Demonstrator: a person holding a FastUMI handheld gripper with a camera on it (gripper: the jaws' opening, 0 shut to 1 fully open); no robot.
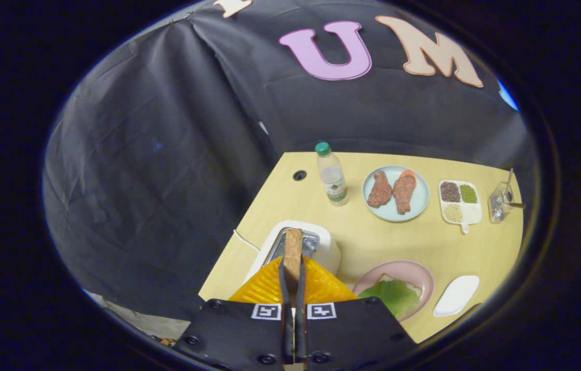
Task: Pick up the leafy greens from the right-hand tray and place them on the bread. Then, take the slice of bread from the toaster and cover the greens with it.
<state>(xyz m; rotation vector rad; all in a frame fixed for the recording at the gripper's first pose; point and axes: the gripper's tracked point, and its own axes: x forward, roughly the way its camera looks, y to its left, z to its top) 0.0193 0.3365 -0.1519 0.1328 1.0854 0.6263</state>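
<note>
Gripper view, jaws pinching bread slice [293, 252]

Dim booth, sharp, fisheye-warped edges

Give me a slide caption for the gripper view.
Gripper shut on bread slice above toaster; greens already on pink plate.

Matt wooden tabletop [372, 242], glossy white plastic toaster [327, 247].
</note>
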